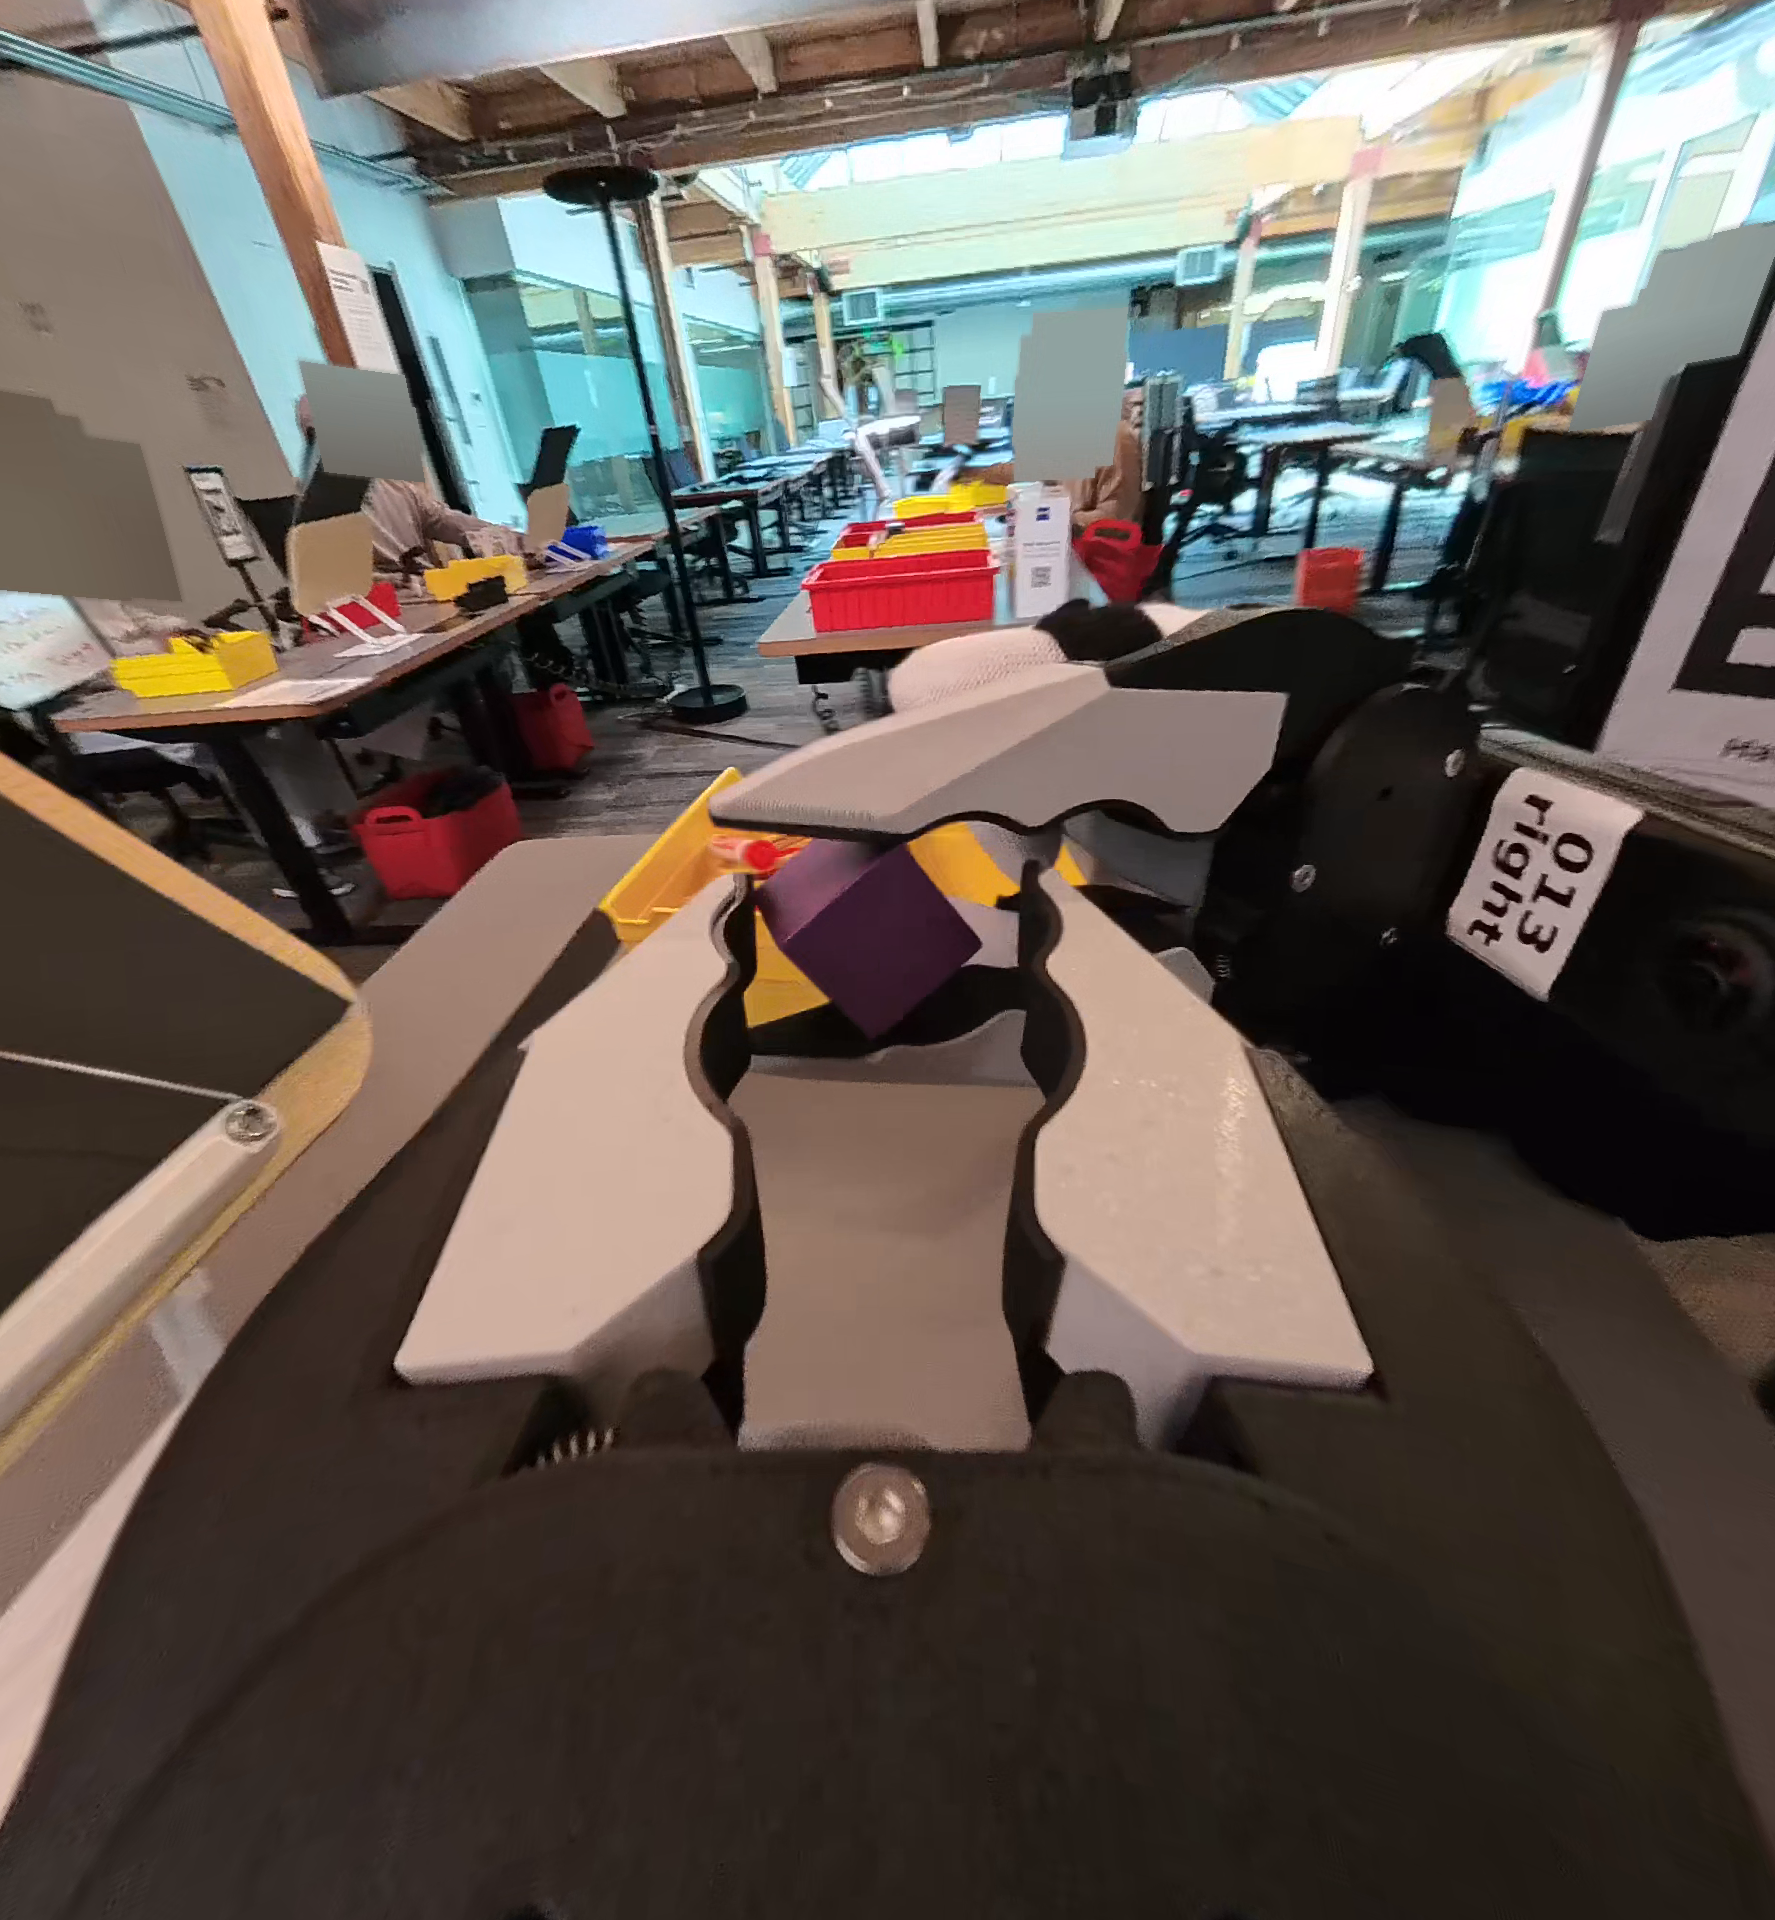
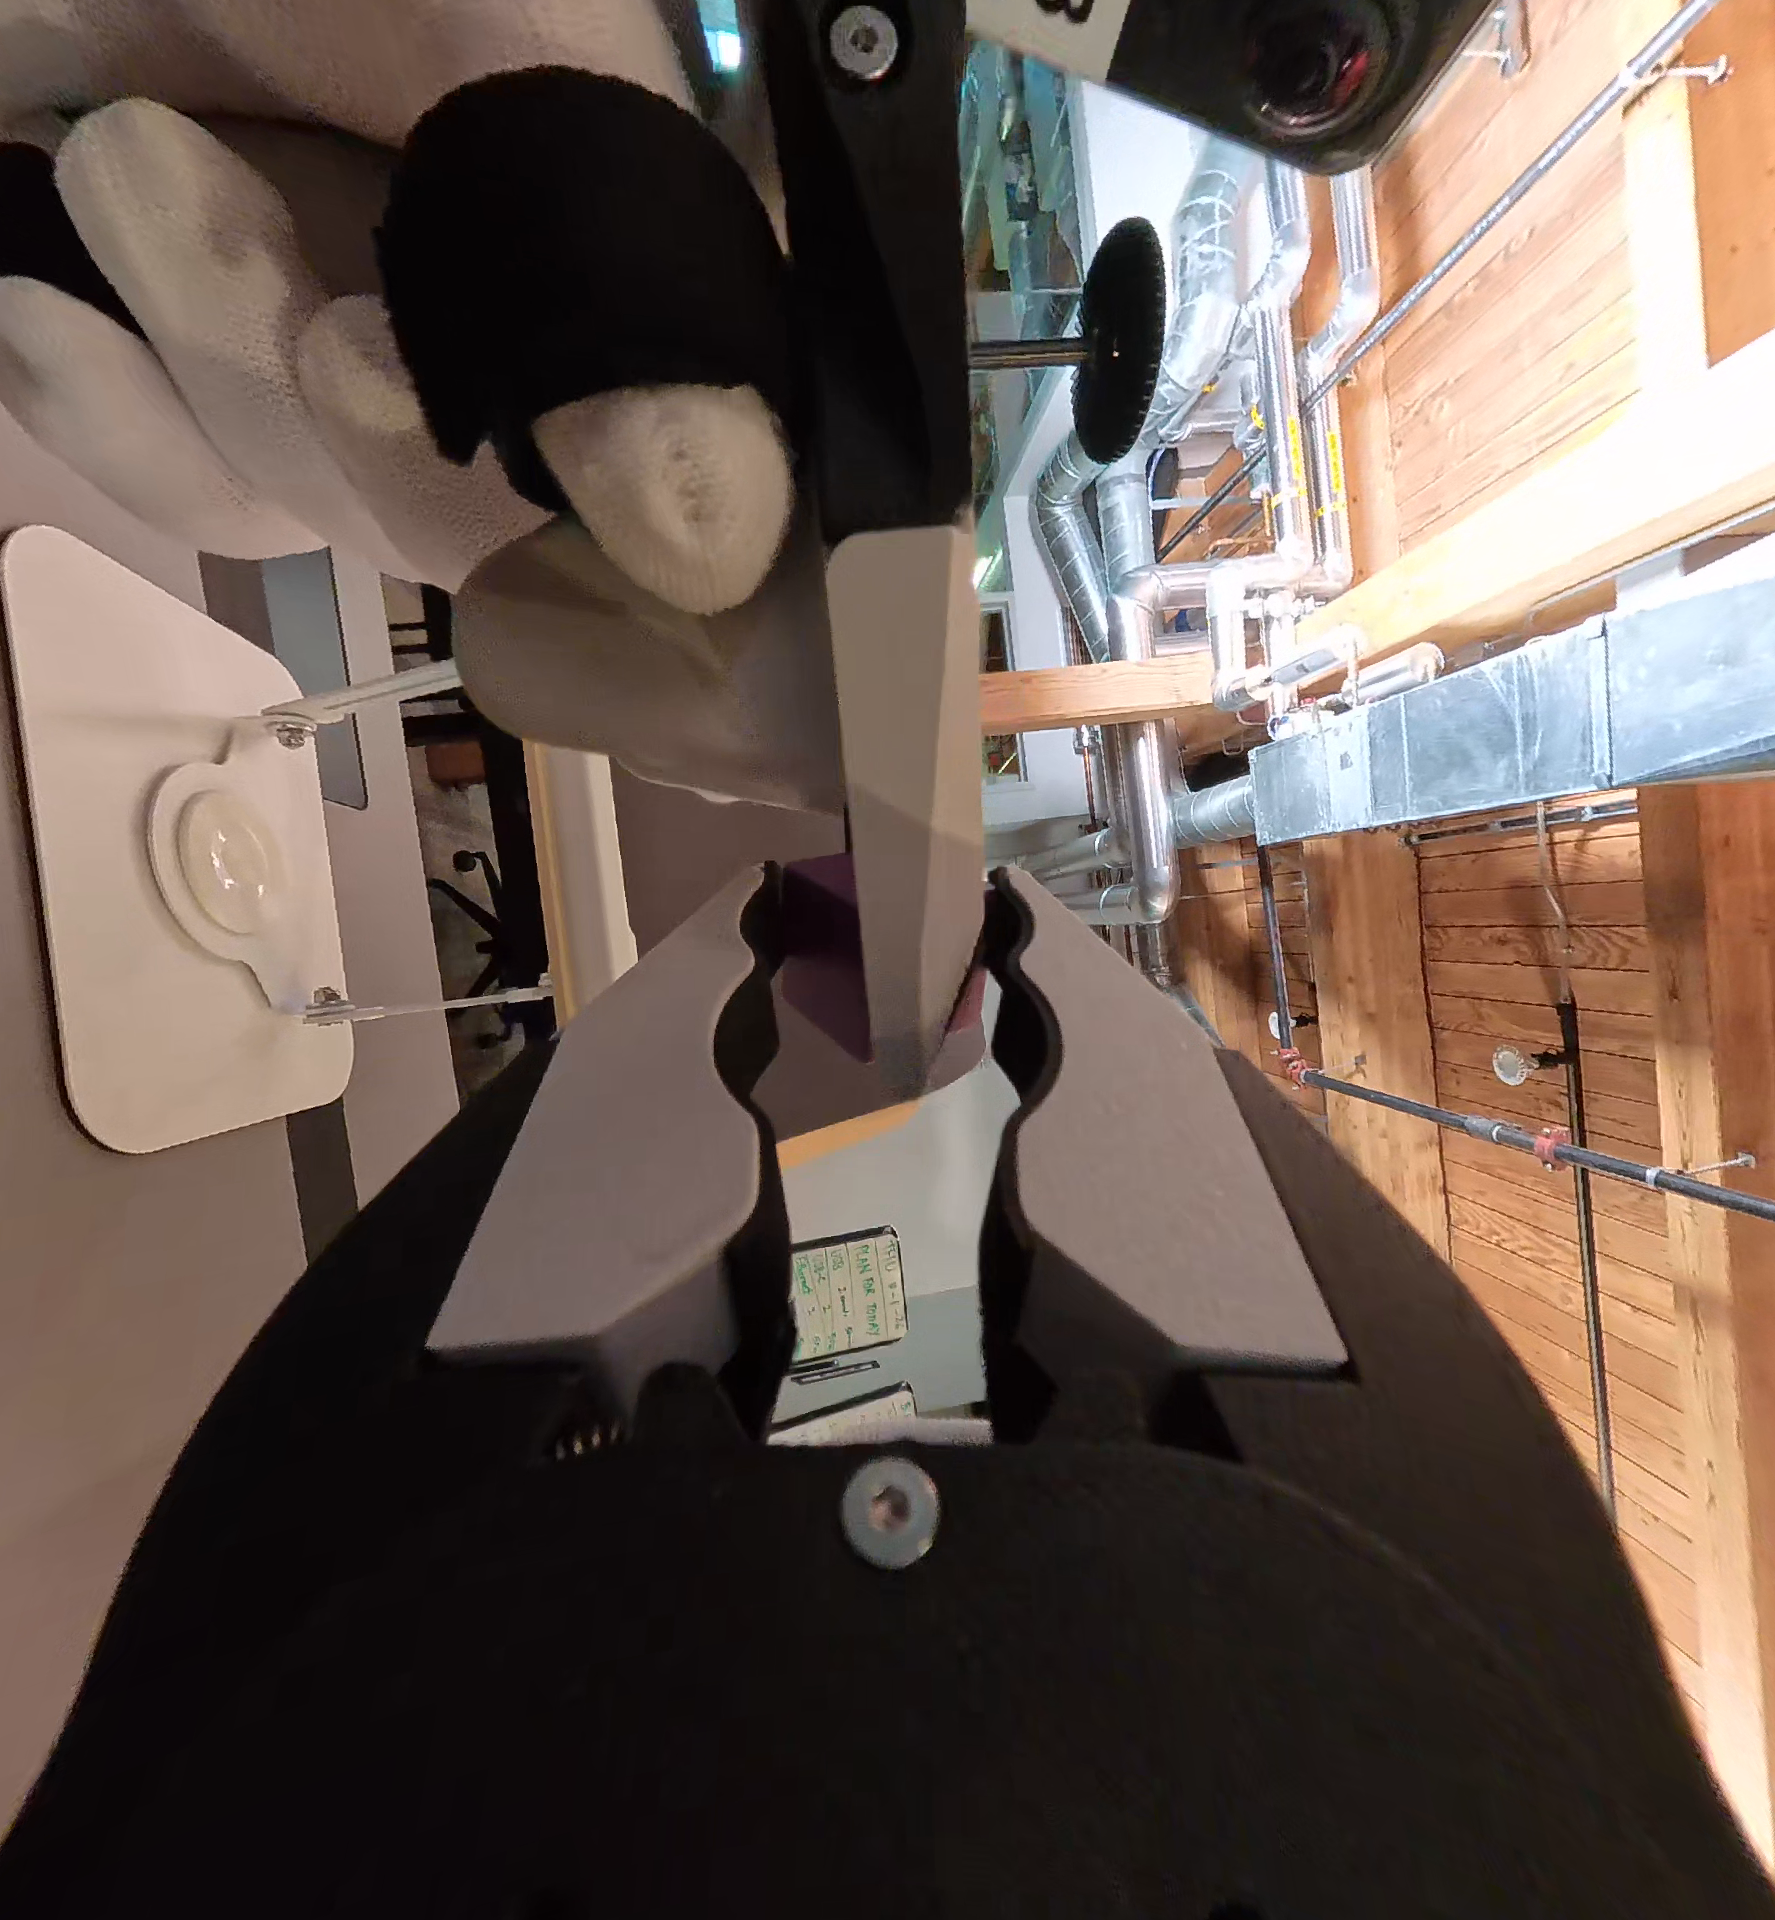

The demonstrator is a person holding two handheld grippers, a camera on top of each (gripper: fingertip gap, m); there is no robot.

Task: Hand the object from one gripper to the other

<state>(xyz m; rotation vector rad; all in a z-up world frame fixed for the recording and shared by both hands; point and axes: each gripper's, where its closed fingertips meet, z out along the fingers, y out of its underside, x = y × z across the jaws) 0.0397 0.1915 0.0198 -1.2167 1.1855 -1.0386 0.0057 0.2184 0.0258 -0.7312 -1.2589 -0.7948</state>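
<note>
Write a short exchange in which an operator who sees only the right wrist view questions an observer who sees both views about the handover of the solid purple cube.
Operator: A grey finger of the left gripper hides most of the solid purple cube between the fingers of my right gripper. How does the cube sit?
Observer: It is tilted, with one corner pointing down.
Operator: Is the left gripper clamped on it?
Observer: It does not look so. The left wrist view shows a gap between the cube and one of that gripper's fingers.
Operator: What lies beyond the cube?
Observer: An open yellow plastic bin, behind and below it.
</note>
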